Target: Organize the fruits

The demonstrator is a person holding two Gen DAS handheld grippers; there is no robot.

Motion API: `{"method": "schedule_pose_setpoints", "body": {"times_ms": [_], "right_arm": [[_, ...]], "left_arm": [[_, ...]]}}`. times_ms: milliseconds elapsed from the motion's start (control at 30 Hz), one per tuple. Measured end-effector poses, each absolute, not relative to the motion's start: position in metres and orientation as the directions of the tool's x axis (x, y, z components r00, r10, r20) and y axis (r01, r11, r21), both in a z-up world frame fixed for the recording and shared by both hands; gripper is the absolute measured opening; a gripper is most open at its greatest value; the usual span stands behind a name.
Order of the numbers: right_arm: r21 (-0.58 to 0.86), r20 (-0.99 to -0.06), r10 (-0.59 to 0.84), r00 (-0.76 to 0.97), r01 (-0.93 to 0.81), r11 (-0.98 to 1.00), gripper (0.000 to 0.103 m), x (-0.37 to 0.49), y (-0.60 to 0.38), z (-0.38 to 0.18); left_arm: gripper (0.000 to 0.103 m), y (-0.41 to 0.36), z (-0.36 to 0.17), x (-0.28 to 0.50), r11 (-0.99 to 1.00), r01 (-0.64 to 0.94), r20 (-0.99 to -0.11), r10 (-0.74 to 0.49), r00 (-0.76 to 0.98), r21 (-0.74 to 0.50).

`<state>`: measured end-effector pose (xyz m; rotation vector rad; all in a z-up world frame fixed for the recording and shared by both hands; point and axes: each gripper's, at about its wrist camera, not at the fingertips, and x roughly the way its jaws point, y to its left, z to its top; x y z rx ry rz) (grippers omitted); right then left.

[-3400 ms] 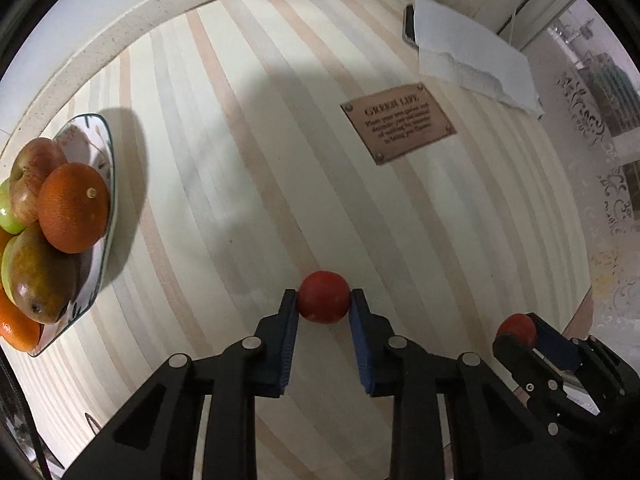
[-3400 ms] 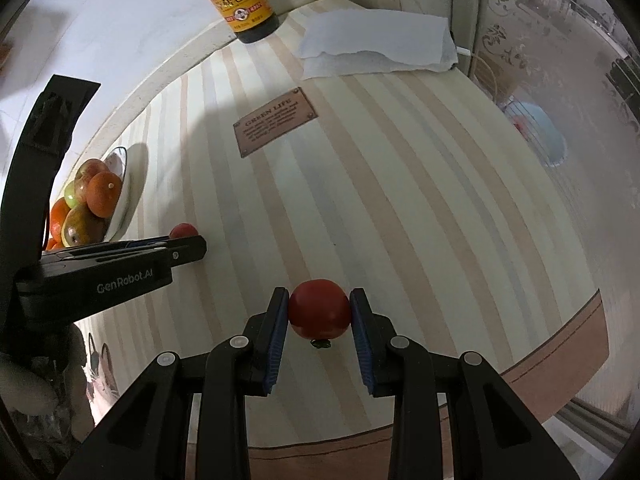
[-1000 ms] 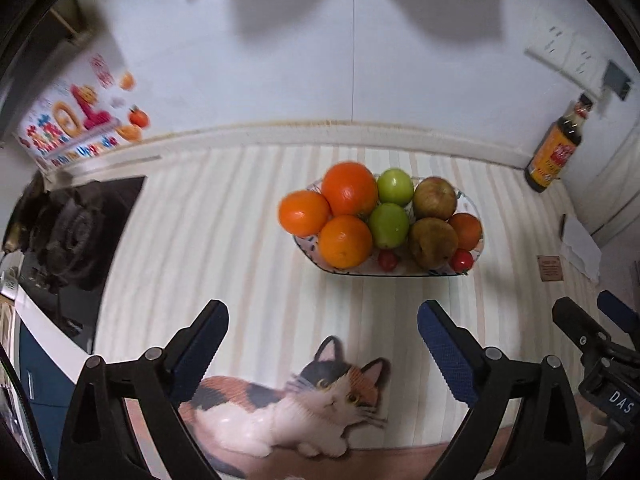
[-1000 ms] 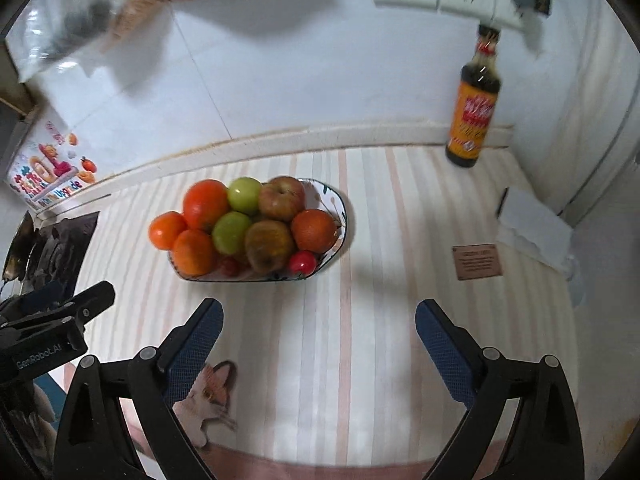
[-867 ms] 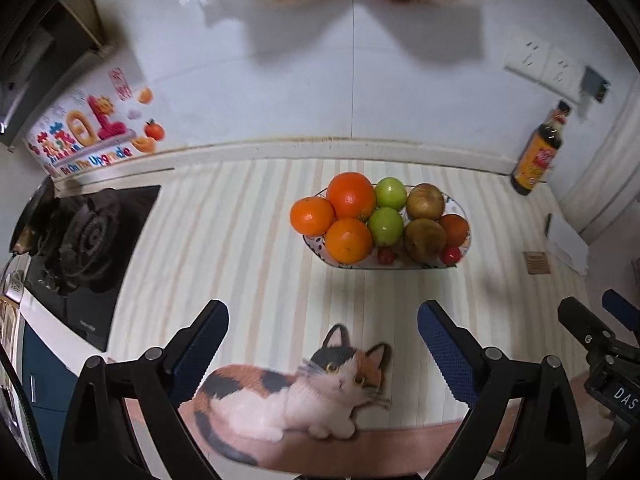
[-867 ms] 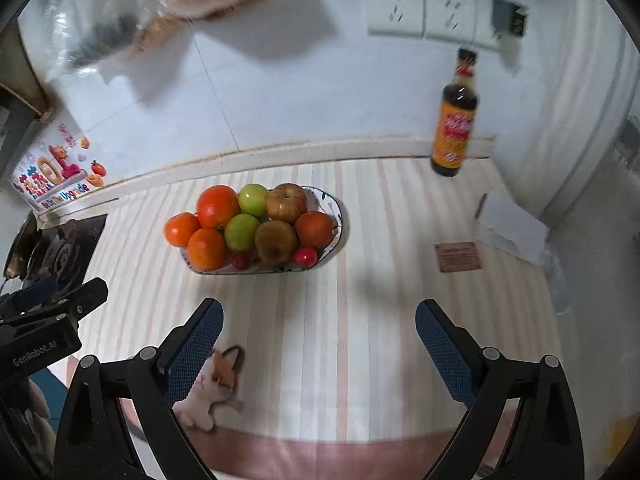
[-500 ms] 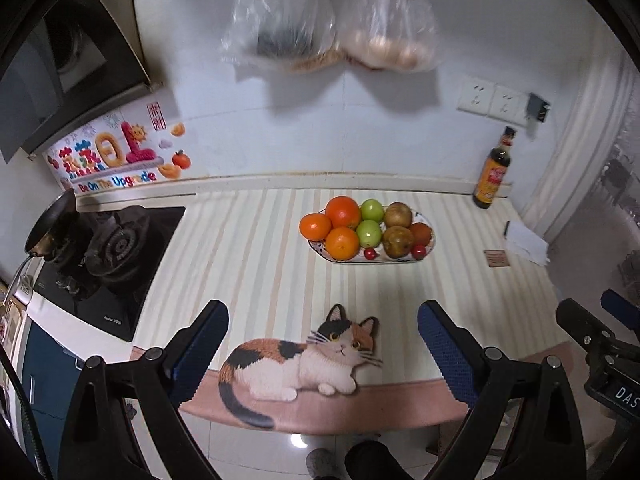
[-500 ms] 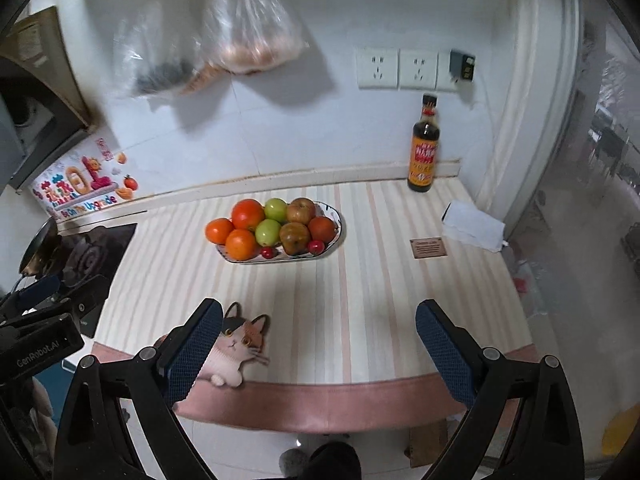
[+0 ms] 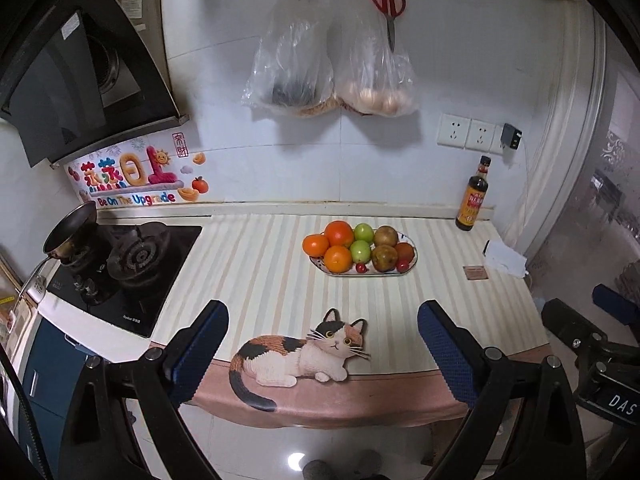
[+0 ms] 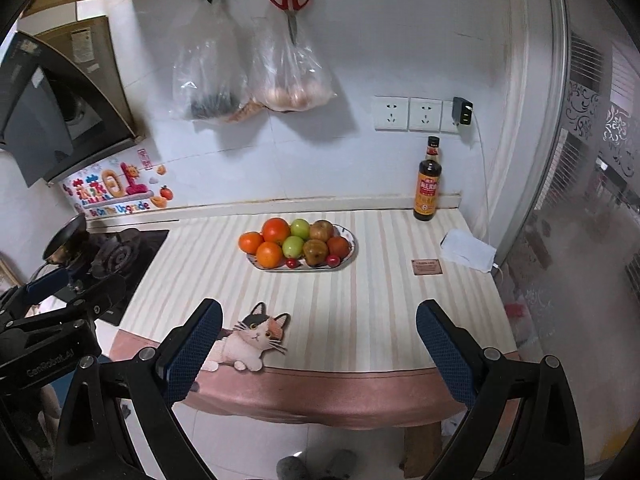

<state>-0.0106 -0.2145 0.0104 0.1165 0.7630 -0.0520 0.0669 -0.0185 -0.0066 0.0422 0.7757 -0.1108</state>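
An oval fruit plate (image 9: 413, 257) (image 10: 352, 243) stands on the striped counter, far ahead of both grippers. It holds oranges (image 9: 338, 258), green apples (image 9: 360, 250), brownish pears (image 9: 385, 257) and two small red tomatoes (image 9: 361, 267) (image 10: 331, 260) at its front edge. My left gripper (image 9: 322, 334) is wide open and empty, held back from the counter's front edge. My right gripper (image 10: 318, 330) is wide open and empty too, and shows at the right edge of the left wrist view (image 9: 592, 320).
A cat-shaped mat (image 9: 298, 354) lies at the counter's front edge. A gas stove (image 9: 120, 268) with a pan is at the left. A sauce bottle (image 10: 429, 188), a white cloth (image 10: 466, 250) and a small brown plaque (image 10: 427, 267) are at the right. Bags hang on the wall.
Both grippers, earlier shut on tomatoes, are now open and empty. They have pulled far back from the plate, so the whole counter and wall show.
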Motion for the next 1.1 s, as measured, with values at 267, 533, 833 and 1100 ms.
{"method": "schedule_pose_setpoints", "body": {"times_ms": [267, 533, 833, 1100], "right_arm": [[0.104, -0.688, 0.021, 0.726, 0.070, 0.992, 0.100, -0.012, -0.218, 0.013], [0.129, -0.707, 0.041, 0.706, 0.072, 0.989, 0.102, 0.013, -0.222, 0.003], [0.119, -0.738, 0.042, 0.673, 0.069, 0.991, 0.102, 0.087, -0.227, -0.006], [0.125, -0.772, 0.051, 0.633, 0.073, 0.989, 0.102, 0.129, -0.231, -0.006]], "left_arm": [[0.097, -0.017, -0.007, 0.061, 0.995, 0.095, -0.707, -0.076, 0.703, -0.013], [0.103, -0.013, -0.015, 0.083, 0.997, 0.079, -0.729, -0.064, 0.681, -0.013], [0.103, -0.016, -0.020, 0.138, 0.998, 0.063, -0.754, -0.023, 0.657, 0.025], [0.103, -0.017, -0.021, 0.169, 0.998, 0.069, -0.792, -0.032, 0.609, 0.012]]}}
